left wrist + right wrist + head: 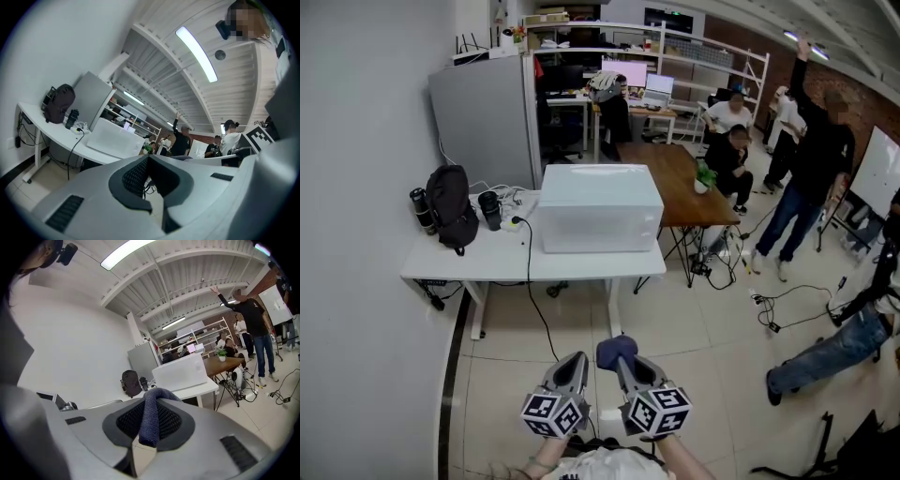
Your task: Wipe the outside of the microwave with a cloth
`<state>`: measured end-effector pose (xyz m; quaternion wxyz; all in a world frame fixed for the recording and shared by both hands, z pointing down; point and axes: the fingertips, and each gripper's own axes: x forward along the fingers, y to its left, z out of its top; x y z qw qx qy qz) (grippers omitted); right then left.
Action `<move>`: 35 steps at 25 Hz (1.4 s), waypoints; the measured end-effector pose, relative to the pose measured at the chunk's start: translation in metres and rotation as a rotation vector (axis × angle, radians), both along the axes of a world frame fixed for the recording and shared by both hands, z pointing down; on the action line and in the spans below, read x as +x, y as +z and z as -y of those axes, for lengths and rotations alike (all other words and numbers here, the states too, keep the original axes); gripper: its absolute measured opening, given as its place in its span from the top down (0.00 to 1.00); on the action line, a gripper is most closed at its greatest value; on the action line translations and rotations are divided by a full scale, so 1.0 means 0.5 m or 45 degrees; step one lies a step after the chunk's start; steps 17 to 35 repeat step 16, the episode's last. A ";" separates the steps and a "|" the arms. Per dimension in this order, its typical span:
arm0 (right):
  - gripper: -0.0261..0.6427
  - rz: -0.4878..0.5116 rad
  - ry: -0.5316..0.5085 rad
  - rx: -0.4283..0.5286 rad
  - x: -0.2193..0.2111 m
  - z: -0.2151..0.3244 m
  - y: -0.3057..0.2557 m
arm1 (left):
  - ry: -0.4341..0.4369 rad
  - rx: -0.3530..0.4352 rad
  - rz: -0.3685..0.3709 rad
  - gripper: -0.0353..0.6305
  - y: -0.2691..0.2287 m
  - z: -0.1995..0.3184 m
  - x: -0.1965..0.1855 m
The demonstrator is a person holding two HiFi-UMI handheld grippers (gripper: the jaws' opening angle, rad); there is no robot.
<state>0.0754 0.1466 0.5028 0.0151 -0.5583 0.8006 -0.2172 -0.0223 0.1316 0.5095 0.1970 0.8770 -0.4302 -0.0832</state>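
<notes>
A white microwave (599,207) stands on the white table (487,261) well ahead of me; it also shows in the left gripper view (114,139) and the right gripper view (180,372). My right gripper (621,358) is shut on a dark blue cloth (616,350), which folds over between its pads (151,420). My left gripper (574,366) is shut with nothing in it (149,177). Both grippers hang low over the floor, close together, about a metre short of the table.
A black backpack (451,206), a dark flask (422,210), a black cup (490,209) and a power strip with cable (517,222) sit left of the microwave. A grey partition (486,122) stands behind. Several people (806,169) and a brown table (675,178) are to the right.
</notes>
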 end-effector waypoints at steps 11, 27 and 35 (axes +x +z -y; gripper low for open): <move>0.86 -0.006 0.019 0.004 -0.002 0.007 -0.001 | -0.018 0.011 0.004 0.96 -0.007 0.002 -0.020; 0.86 -0.012 0.061 0.026 0.023 0.023 -0.007 | -0.007 0.034 -0.002 0.96 -0.013 0.015 -0.014; 0.86 -0.012 0.061 0.026 0.023 0.023 -0.007 | -0.007 0.034 -0.002 0.96 -0.013 0.015 -0.014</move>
